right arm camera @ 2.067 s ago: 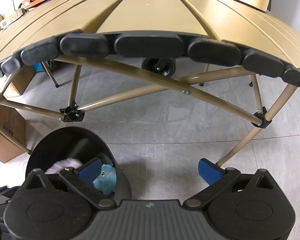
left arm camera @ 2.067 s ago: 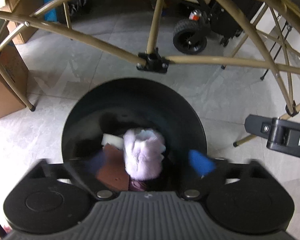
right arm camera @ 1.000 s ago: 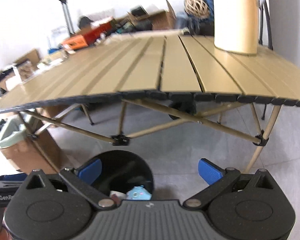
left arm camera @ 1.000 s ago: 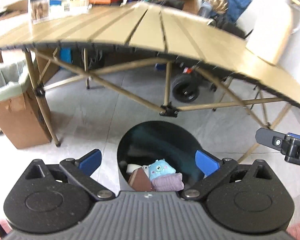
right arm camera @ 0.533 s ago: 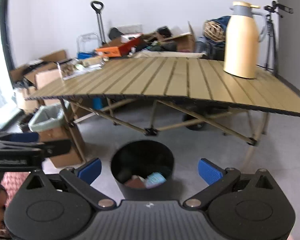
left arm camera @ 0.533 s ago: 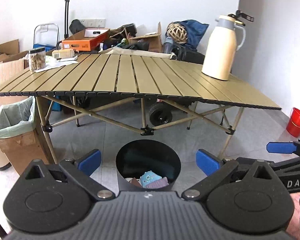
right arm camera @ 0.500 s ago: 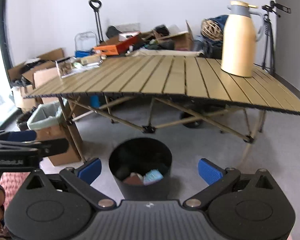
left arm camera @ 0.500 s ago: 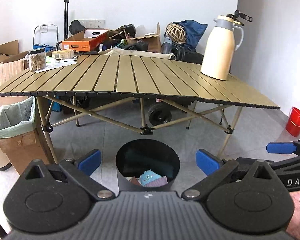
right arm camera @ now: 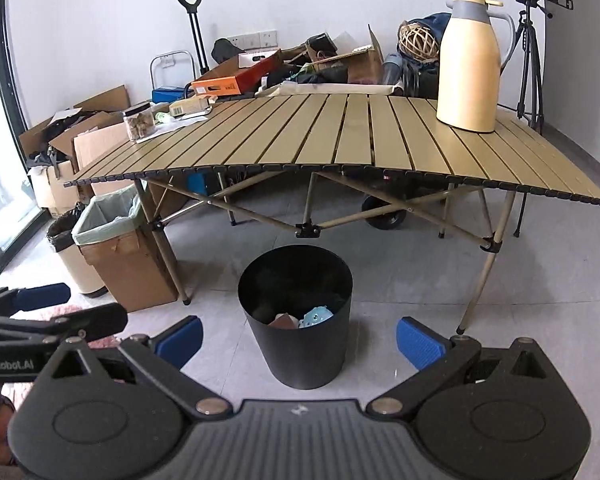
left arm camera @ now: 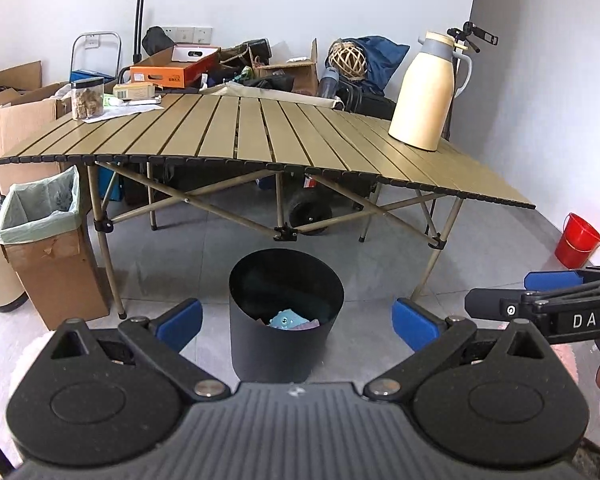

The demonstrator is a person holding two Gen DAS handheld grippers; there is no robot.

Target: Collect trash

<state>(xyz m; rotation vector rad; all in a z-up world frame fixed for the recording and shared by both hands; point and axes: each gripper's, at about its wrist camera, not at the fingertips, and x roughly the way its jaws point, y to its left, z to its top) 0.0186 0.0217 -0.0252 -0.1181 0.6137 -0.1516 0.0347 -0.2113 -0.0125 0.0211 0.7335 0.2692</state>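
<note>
Below slatted table (left arm camera: 260,128): round black bin (left arm camera: 286,336), plush trash inside; left gripper (left arm camera: 296,322), right gripper (right arm camera: 300,340) spread, empty.

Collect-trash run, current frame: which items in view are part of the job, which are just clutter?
Job:
- black bin on the floor, in front of the table
- blue plush toy and brown piece inside it
- left gripper and right gripper, both open, empty

Clutter:
- folding table
- cream jug
- lined cardboard box
- red bucket
- tripod
</note>
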